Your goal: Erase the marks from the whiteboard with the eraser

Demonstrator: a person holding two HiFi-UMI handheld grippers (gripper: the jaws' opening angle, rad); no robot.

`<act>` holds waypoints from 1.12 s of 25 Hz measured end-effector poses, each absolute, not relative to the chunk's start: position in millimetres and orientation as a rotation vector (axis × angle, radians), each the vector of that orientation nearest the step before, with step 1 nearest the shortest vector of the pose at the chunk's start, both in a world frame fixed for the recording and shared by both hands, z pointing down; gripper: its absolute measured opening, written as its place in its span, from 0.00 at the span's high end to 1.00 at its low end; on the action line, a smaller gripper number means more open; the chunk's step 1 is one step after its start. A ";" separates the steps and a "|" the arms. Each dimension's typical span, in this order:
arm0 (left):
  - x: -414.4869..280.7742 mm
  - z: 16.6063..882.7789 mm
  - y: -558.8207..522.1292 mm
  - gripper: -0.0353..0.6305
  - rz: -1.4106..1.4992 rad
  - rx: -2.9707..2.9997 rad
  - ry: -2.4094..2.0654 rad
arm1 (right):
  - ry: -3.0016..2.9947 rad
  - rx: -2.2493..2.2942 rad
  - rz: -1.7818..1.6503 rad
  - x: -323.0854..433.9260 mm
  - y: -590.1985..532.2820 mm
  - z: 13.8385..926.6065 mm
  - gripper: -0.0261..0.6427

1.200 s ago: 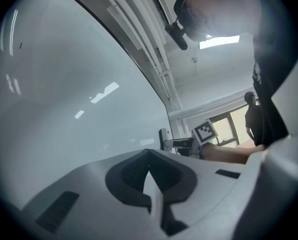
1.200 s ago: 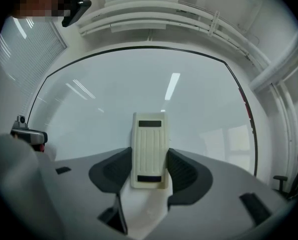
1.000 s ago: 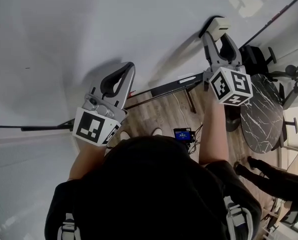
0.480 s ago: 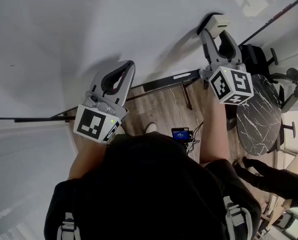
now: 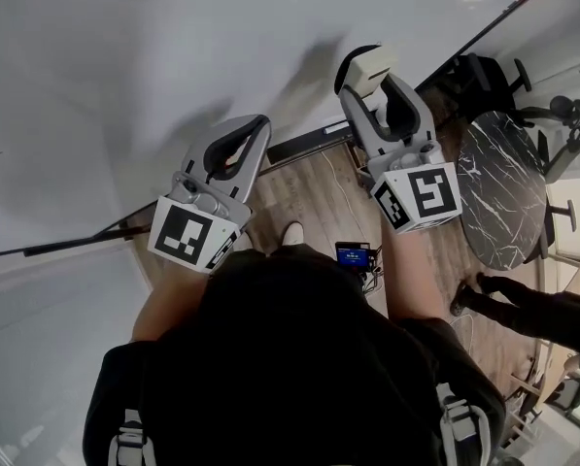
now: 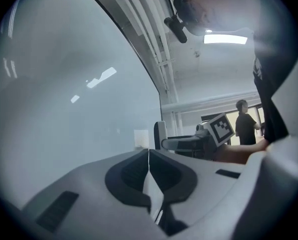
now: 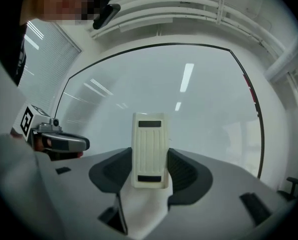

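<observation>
Right gripper view: eraser [image 7: 149,149] clamped in the right hand-held gripper [image 7: 149,156]

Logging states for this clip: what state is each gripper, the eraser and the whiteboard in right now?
left gripper: shut, nothing between its jaws.
right gripper: shut on the eraser.
eraser: clamped upright between the jaws, facing the board; contact unclear.
whiteboard: no clear marks visible in these views.

Left hand-held gripper [image 5: 257,124] jaws together, right hand-held gripper [image 5: 371,74] clamped
</observation>
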State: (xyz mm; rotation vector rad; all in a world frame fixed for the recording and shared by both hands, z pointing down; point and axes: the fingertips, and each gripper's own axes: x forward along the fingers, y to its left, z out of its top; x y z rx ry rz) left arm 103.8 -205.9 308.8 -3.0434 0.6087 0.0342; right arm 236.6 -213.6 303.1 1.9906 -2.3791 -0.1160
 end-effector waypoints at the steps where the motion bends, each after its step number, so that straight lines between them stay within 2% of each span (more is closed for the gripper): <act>1: 106.8 307.9 -206.1 0.94 0.026 -3.051 0.588 | -2.383 1.980 -0.105 231.5 -212.0 305.7 0.63; 11: 92.4 358.0 -193.0 0.93 -0.044 -3.124 0.422 | -2.446 1.823 0.019 158.3 -196.4 378.1 0.63; 18: 75.4 382.3 -188.3 0.67 -0.060 -3.167 0.366 | -2.510 1.782 0.030 112.9 -194.5 397.2 0.63; 21: 71.6 384.6 -193.6 0.62 -0.053 -3.180 0.361 | -2.497 1.813 0.058 107.9 -198.2 404.2 0.63; 22: 70.8 383.8 -195.0 0.58 -0.044 -3.187 0.346 | -2.488 1.815 0.059 106.3 -199.3 407.2 0.63; 28: 73.5 378.9 -194.6 0.56 -0.034 -3.173 0.293 | -2.461 1.830 0.065 98.7 -195.6 413.0 0.63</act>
